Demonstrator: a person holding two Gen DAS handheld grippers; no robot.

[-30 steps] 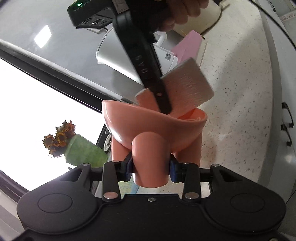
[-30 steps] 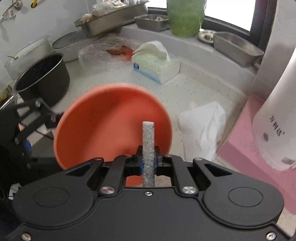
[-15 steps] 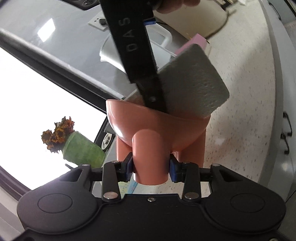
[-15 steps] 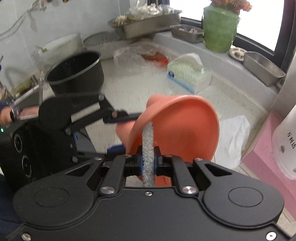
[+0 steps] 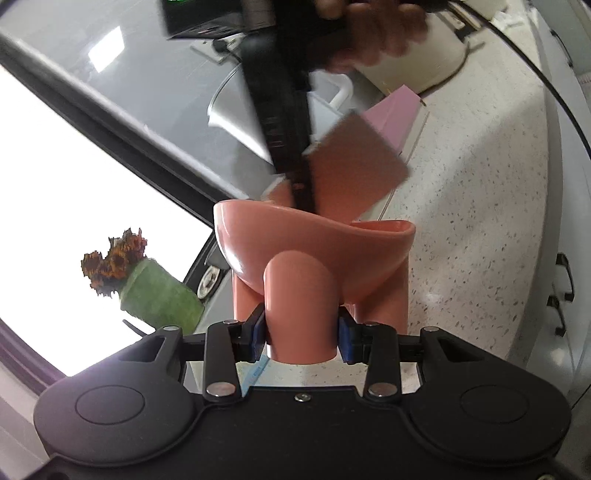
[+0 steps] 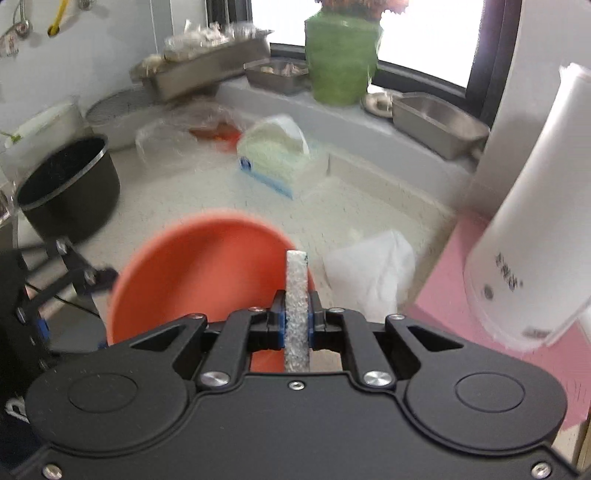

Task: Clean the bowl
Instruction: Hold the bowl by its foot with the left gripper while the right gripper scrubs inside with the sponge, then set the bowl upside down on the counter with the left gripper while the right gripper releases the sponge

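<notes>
A salmon-pink bowl [image 5: 314, 243] on stubby legs is tilted up in the air, and my left gripper [image 5: 301, 334] is shut on one of its legs. The bowl [image 6: 207, 266] shows its open inside in the right wrist view. My right gripper [image 6: 296, 319] is shut on a flat grey-white sponge [image 6: 296, 295], seen edge-on there. In the left wrist view the sponge [image 5: 354, 170] dips into the bowl from above, blurred by motion, with a person's hand [image 5: 369, 33] on the gripper above it.
Speckled countertop [image 6: 192, 192] holds a black pot [image 6: 70, 188], a tissue box [image 6: 277, 162], a crumpled white wipe [image 6: 373, 269] and a white kettle [image 6: 532, 236] on a pink board [image 6: 480, 295]. A green vase [image 6: 341, 59] and steel trays [image 6: 436, 122] stand on the window ledge.
The sponge went from inside the bowl up over its rim and has come back down into it. The bowl turned edge-on, then open toward the right camera again.
</notes>
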